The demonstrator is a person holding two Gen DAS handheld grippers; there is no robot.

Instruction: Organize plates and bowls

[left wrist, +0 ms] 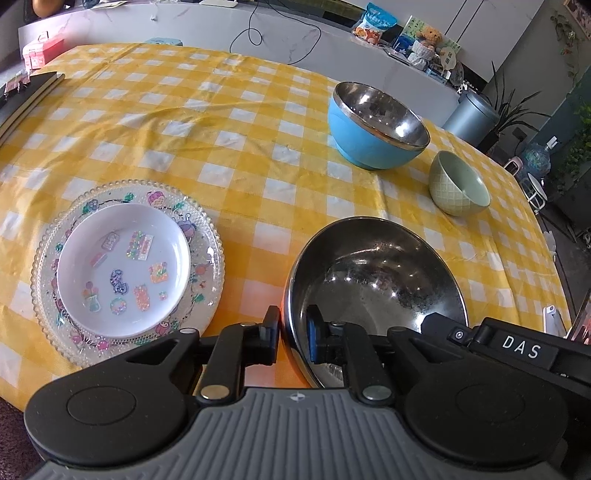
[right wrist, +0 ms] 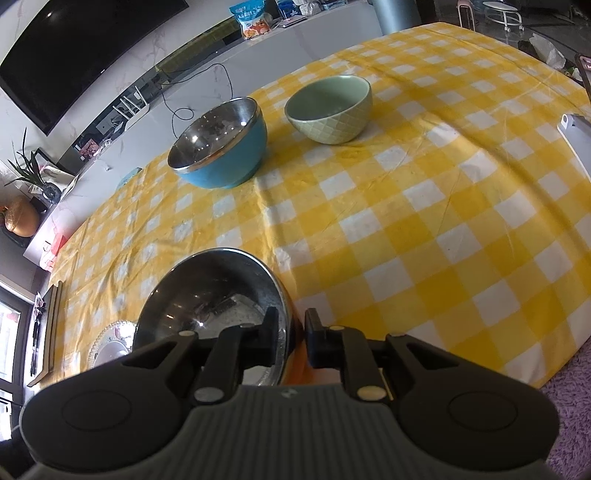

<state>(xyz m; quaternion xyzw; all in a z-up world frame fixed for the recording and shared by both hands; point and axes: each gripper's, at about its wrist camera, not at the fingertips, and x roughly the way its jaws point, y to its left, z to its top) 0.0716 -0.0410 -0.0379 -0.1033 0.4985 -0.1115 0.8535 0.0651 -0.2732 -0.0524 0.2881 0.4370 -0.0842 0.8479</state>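
A steel-lined bowl with an orange outside (left wrist: 373, 291) sits at the table's near edge. My left gripper (left wrist: 293, 332) is shut on its left rim, and my right gripper (right wrist: 291, 334) is shut on its right rim (right wrist: 284, 317). A blue steel-lined bowl (left wrist: 373, 125) (right wrist: 221, 147) and a small green bowl (left wrist: 458, 184) (right wrist: 328, 109) stand further back. A white sticker plate (left wrist: 123, 269) rests on a clear beaded plate (left wrist: 207, 236) at the left.
The table has a yellow checked cloth (left wrist: 221, 122). Dark notebooks (left wrist: 22, 96) lie at the far left edge. A phone stand (right wrist: 576, 136) is at the right edge. A white counter with snacks and a cable (left wrist: 258, 33) runs behind the table.
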